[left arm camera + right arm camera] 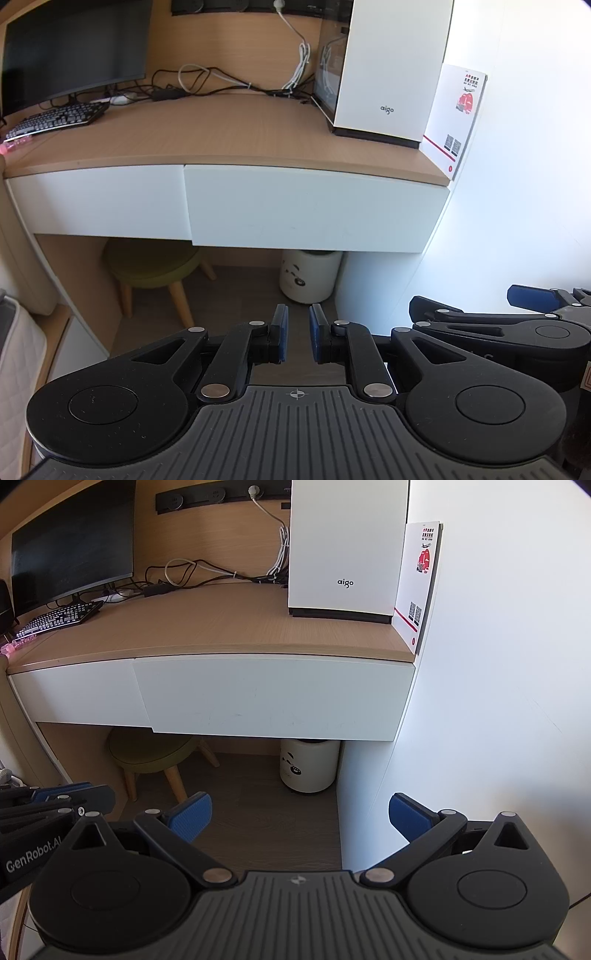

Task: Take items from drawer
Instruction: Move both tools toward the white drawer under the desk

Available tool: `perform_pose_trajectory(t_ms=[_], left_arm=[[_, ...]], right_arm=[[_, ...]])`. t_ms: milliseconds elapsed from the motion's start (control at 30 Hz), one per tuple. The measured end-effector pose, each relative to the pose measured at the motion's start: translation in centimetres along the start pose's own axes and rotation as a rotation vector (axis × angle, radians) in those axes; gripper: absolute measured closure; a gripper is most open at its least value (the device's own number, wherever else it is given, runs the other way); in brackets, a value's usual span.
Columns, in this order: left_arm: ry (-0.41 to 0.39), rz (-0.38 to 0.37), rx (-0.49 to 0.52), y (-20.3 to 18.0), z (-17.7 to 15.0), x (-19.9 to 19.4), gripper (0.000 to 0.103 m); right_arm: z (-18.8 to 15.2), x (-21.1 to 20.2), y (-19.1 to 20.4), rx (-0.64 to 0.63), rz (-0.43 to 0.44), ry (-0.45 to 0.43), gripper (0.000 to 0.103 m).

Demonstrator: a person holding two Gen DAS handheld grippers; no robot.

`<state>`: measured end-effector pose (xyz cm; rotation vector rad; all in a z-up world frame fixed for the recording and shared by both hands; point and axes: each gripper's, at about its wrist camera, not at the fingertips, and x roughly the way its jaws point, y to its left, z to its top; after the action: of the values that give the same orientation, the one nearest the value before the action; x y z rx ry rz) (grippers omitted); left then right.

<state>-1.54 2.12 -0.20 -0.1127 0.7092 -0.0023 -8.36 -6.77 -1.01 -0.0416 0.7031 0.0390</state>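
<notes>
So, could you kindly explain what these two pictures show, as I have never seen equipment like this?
There is no robot: a person carries a handheld two-finger gripper in each hand, and each gripper has a wide-angle camera looking forward along its fingers. One picture comes from the left gripper, whose blue pads are almost together with nothing between them. The other comes from the right gripper, spread wide and also empty. Both point at a wooden desk with two white drawers, both closed; the right-hand drawer is nearer the wall. On the desk stand a monitor, a keyboard, loose cables, a white computer case and a leaflet. Beneath are a green stool and a small white bin.
</notes>
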Motion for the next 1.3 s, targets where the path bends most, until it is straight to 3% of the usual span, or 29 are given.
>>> perform_pose_trajectory(t_ms=[1300], left_arm=[[0.026,-0.021,-0.007,-0.3,0.5,1.1,0.088]], right_arm=[[-0.2,0.6,-0.3,0.012,-0.021,0.026,0.0]])
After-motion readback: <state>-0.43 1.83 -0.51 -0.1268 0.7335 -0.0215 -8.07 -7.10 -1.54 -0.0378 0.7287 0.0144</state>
